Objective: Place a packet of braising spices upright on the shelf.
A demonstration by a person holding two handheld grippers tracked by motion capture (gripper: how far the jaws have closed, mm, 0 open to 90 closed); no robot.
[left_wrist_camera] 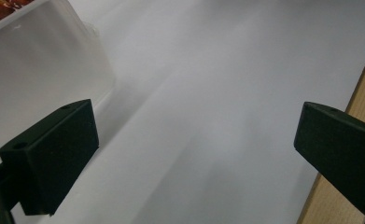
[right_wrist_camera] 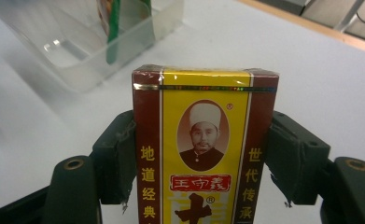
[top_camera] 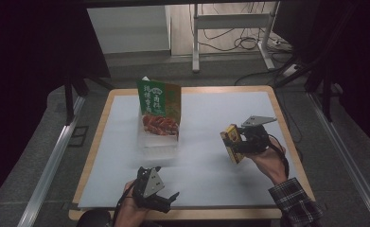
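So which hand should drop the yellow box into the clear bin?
Right, probably. The right claw is already clamped on the yellow box, facing the clear bin. The left claw stands open beside it.

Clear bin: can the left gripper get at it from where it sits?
Probably yes. The left gripper is open and holds nothing, and bare mat lies between it and the clear bin. The right gripper, shut on the yellow box, is off to the side, out of the path.

A light wooden table [top_camera: 286, 124] carries a white sheet [top_camera: 220, 118]; a clear plastic tub [top_camera: 157, 142] rests on it.
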